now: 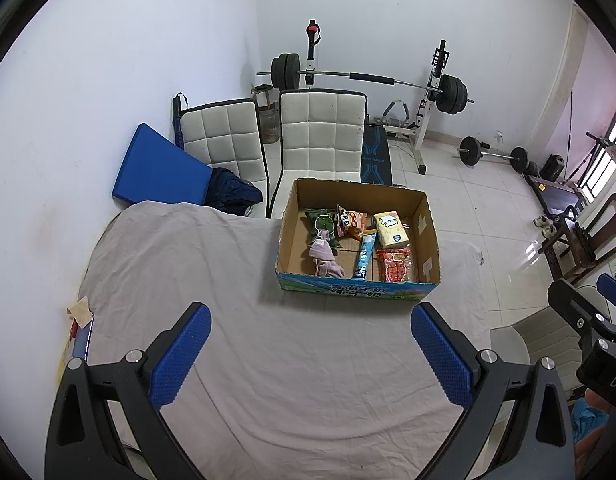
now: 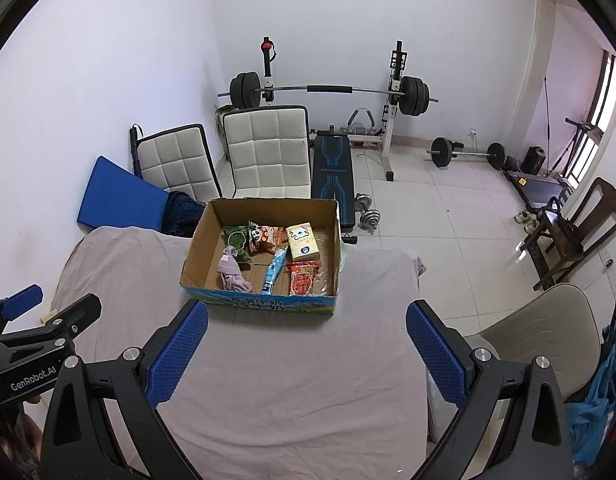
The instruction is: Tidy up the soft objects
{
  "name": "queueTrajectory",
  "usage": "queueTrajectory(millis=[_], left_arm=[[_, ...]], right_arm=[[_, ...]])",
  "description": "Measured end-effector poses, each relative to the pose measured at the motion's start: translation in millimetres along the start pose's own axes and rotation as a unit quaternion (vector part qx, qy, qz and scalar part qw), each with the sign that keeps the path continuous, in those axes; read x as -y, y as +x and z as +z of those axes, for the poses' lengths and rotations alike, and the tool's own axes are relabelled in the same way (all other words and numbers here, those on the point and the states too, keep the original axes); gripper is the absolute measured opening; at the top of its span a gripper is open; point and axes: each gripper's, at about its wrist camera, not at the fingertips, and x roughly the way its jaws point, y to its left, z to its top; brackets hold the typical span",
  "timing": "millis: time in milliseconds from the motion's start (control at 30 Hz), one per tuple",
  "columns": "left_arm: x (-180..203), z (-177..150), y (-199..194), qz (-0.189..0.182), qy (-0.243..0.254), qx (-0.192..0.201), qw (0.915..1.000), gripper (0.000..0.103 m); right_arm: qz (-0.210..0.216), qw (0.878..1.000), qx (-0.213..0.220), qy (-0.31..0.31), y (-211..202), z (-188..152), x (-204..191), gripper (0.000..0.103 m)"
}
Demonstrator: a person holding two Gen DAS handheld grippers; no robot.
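Observation:
A cardboard box (image 1: 426, 224) (image 2: 195, 248) stands at the far side of the cloth-covered table (image 1: 267, 360) (image 2: 287, 380). Inside lie a pink cloth (image 1: 324, 258) (image 2: 231, 272), a green packet (image 1: 322, 222) (image 2: 235, 242), an orange snack bag (image 1: 350, 222) (image 2: 265, 236), a yellow tissue pack (image 1: 392, 229) (image 2: 303, 242), a blue tube (image 1: 364, 258) (image 2: 273, 270) and a red packet (image 1: 396, 266) (image 2: 301, 278). My left gripper (image 1: 310, 316) (image 2: 27, 308) is open and empty, well short of the box. My right gripper (image 2: 308, 316) (image 1: 580, 304) is open and empty too, beside it.
Two white padded chairs (image 1: 320, 136) (image 2: 267, 152) and a blue mat (image 1: 155, 168) stand behind the table. A weight bench with a barbell (image 2: 332, 90), dumbbells (image 2: 366, 210), a beige chair (image 2: 548, 328) and a dark wooden chair (image 2: 580, 236) are on the tiled floor.

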Motion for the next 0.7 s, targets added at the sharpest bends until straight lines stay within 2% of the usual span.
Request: queueTrajectory(millis=[700], left_arm=[[-0.7,6.5,-5.7,0.004,0.000,0.006,1.0000,0.103]], right_arm=[[0.000,1.000,0.006,-0.005,-6.0,5.5,-3.2,0.101]])
